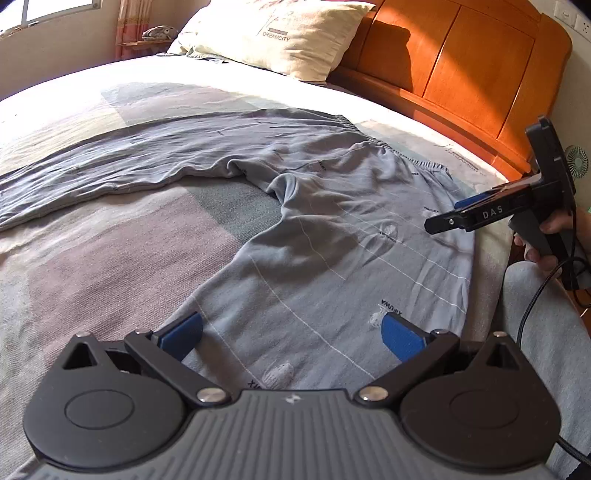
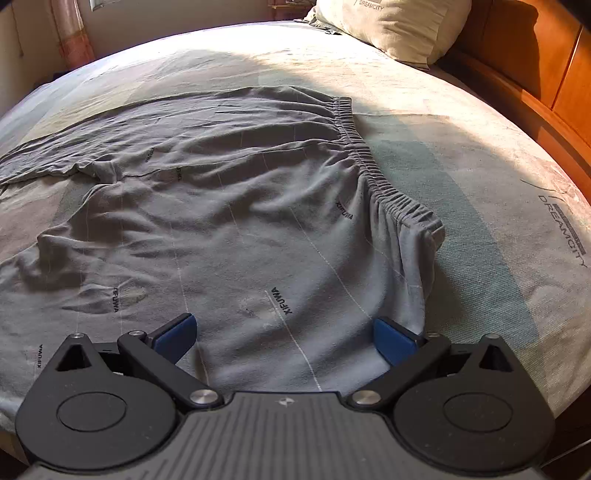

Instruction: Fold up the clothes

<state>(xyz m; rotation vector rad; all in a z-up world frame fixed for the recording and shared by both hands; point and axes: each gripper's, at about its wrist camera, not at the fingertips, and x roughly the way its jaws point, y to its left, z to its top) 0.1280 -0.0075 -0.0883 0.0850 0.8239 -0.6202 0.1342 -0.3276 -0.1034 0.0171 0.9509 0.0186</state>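
Note:
Grey-blue trousers (image 1: pixel 332 240) with thin white lines and small printed words lie spread on the bed, one leg running far left, the other coming toward me. Their gathered waistband (image 2: pixel 369 173) faces the headboard side. My left gripper (image 1: pixel 291 334) is open just above the near leg, with cloth under the gap and nothing between its blue pads. My right gripper (image 2: pixel 284 334) is open over the hip area near the waistband's near corner. In the left wrist view the right gripper (image 1: pixel 454 216) shows from the side at the trousers' right edge, held by a hand (image 1: pixel 546 240).
The bedsheet (image 1: pixel 92 258) has grey and pink patches. A cream pillow (image 1: pixel 280 33) leans against the orange wooden headboard (image 1: pixel 461 62). A black cable (image 1: pixel 532 306) hangs from the right gripper. A small fan (image 1: pixel 577 161) stands beyond the bed's right edge.

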